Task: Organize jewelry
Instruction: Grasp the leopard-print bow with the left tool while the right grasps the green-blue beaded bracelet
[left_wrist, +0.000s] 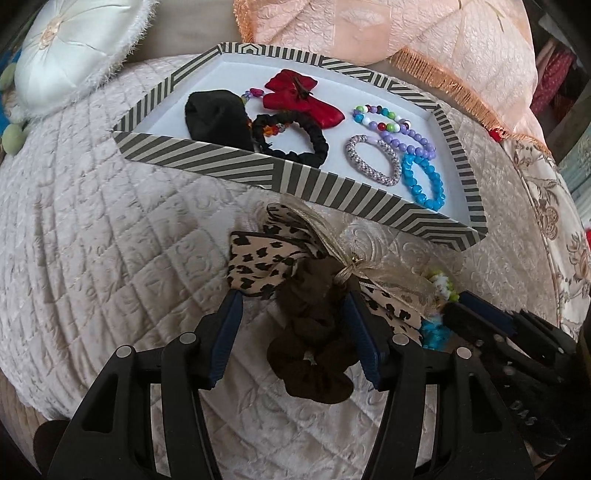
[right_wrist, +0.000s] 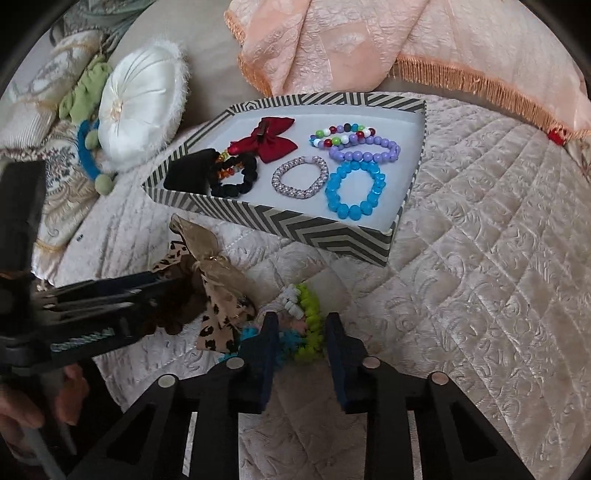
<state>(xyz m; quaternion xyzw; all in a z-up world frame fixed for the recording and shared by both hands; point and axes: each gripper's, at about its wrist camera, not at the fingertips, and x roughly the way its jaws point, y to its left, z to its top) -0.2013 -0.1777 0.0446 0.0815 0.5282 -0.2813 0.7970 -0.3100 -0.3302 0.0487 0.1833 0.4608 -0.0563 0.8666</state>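
Note:
A striped box (left_wrist: 207, 162) (right_wrist: 295, 225) holds a red bow (left_wrist: 299, 98) (right_wrist: 269, 142), a black scrunchie (left_wrist: 295, 136), a black pouch (left_wrist: 216, 114), a silver bracelet (right_wrist: 301, 175), a blue bead bracelet (right_wrist: 354, 190), a purple one (right_wrist: 365, 151) and a multicolour one (right_wrist: 340, 133). My left gripper (left_wrist: 291, 321) is open around a brown scrunchie (left_wrist: 314, 354) beside a leopard-print bow (left_wrist: 266, 262) (right_wrist: 218, 325). My right gripper (right_wrist: 301, 343) is open around a lime, white and turquoise bracelet (right_wrist: 310, 325), which also shows in the left wrist view (left_wrist: 441, 284).
Everything lies on a quilted cream bedspread (left_wrist: 92, 221) (right_wrist: 480, 258). A round white cushion (left_wrist: 74, 48) (right_wrist: 144, 107) and a peach fringed cushion (left_wrist: 406, 40) (right_wrist: 406, 40) lie behind the box. A green and blue item (right_wrist: 88, 140) lies at the left.

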